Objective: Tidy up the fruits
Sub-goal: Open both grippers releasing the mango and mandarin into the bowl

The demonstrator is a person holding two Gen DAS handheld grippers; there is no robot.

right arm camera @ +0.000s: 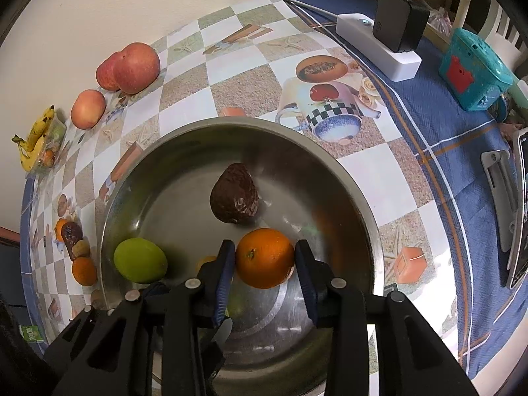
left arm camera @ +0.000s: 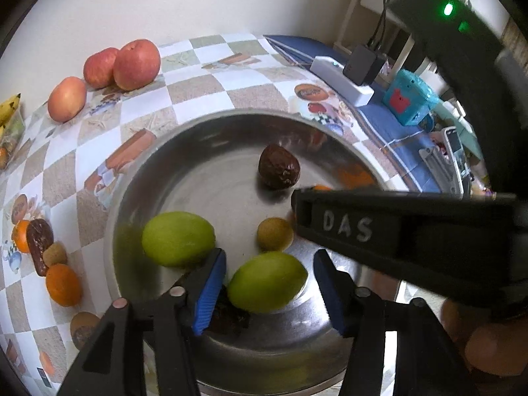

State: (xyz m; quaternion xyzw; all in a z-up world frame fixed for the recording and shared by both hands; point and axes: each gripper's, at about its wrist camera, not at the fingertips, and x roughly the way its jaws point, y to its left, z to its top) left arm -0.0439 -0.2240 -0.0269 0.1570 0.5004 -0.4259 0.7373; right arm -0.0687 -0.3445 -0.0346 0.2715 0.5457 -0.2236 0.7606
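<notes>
Steel bowl [left arm camera: 138, 178] as landmark. Left-wrist view: left tongs [left arm camera: 269, 292] wide open, empty, straddling the near green fruit [left arm camera: 267, 282] in the bowl, long axis crosswise to the pads. Right-wrist view: right tongs [right arm camera: 265, 264] closed onto the orange [right arm camera: 265, 258], bowl centre-front; contact unseen from the left view.
</notes>
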